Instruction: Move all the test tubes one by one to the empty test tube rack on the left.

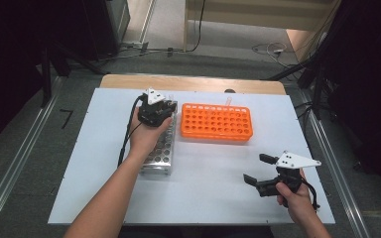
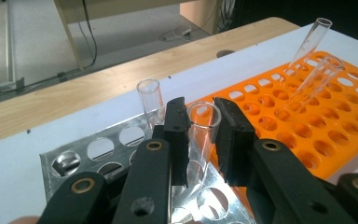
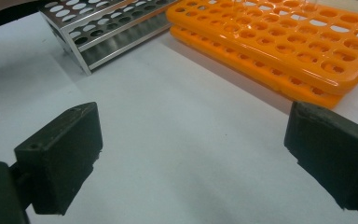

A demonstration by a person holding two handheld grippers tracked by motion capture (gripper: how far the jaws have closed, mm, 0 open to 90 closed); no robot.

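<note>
Here we see the left gripper (image 2: 200, 135) at the far end of the metal rack (image 2: 98, 154), its two black jaws pressed against the sides of a clear glass tube (image 2: 202, 126) that stands in one of the rack's holes, leaning slightly. Just behind it, a second clear tube (image 2: 149, 100) stands upright in the same rack, close to the left jaw. To the right, the orange rack (image 1: 217, 121) lies beside the metal one, and two more clear tubes (image 2: 310, 60) lean in its far holes. The gripped tube is transparent and empty, with a rounded open rim level with the jaw tips. We find the right gripper (image 1: 255, 169) near the right edge of the table, well apart from both racks, its jaws spread wide with nothing between them. Everything rests on a white sheet (image 1: 213, 173) over a wooden table (image 1: 188, 82); beyond it lies a grey floor with loose cables (image 1: 270, 49).
</note>
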